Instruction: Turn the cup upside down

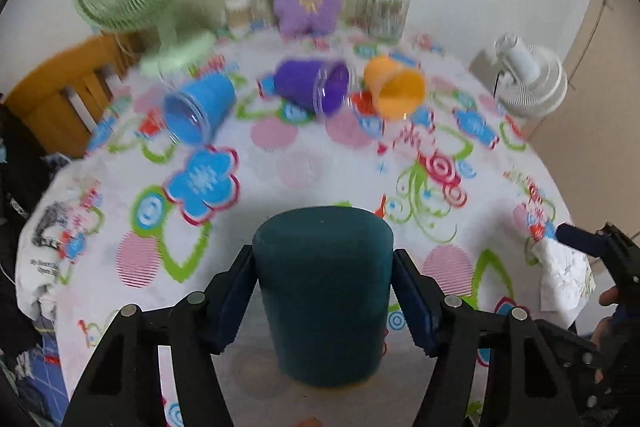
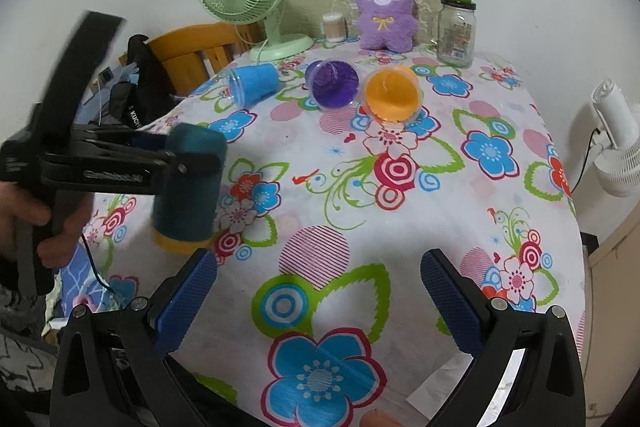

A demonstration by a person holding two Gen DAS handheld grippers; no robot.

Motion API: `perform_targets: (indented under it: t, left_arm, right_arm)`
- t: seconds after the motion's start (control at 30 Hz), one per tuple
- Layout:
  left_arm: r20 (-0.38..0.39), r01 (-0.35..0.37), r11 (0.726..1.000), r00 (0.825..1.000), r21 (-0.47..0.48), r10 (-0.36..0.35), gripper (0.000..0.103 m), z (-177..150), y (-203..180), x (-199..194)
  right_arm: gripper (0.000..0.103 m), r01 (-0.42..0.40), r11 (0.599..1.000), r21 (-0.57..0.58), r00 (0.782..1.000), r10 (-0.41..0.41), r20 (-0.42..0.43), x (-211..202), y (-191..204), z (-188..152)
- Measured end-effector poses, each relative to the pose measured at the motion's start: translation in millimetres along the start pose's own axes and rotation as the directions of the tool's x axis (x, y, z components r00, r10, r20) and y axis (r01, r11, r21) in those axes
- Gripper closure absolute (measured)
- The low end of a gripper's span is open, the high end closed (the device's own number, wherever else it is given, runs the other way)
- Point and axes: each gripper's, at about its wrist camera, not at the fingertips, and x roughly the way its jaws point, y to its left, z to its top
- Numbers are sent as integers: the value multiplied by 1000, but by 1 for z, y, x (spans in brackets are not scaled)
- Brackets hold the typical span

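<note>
We hold the teal cup (image 1: 323, 291) clamped between the left gripper (image 1: 323, 301) jaws, closed base up and the orange rim down near the tablecloth (image 2: 360, 211), a sideways grip that suits turning it over. The cup fills the gap between the pads, which press its two sides. Our right gripper (image 2: 319, 301) waits wide open and empty, the cup off to its left. Beyond the jaws, blue (image 1: 199, 109), purple (image 1: 316, 87) and orange (image 1: 396, 87) cups lie on their sides.

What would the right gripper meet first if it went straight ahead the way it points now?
Probably only the flowered tablecloth: the open right gripper holds nothing and faces bare cloth. Further along that line lies the orange cup on its side, though depth is hard to judge.
</note>
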Motion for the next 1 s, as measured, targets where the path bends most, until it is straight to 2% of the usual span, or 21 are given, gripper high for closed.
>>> perform_targets:
  t: [0.13, 0.33, 0.67, 0.7, 0.77, 0.83, 1.0]
  left_arm:
    - [53, -29, 1000, 998, -4, 29, 35, -5, -1, -9]
    - [56, -38, 999, 998, -6, 38, 35, -10, -3, -6]
    - [87, -55, 998, 995, 3, 55, 35, 1, -4, 1]
    - [91, -59, 998, 994, 6, 58, 33, 2, -5, 1]
    - [115, -64, 998, 991, 9, 62, 16, 2, -5, -3]
    - [146, -80, 997, 986, 3, 79, 5, 1, -5, -9]
    - [170, -97, 995, 981, -9, 97, 3, -2, 0, -20]
  right_arm:
    - [0, 0, 1000, -10, 1000, 0, -3, 0, 5, 0]
    - [0, 4, 1000, -22, 1000, -4, 1, -3, 9, 0]
    - [0, 5, 1000, -25, 1000, -5, -7, -2, 9, -1]
    - [0, 5, 1000, -24, 1000, -6, -7, -1, 8, -1]
    - [0, 7, 1000, -22, 1000, -7, -6, -2, 7, -1]
    - [0, 10, 1000, -22, 1000, -10, -4, -1, 7, 1]
    - [0, 14, 1000, -27, 1000, -14, 6, -1, 11, 5]
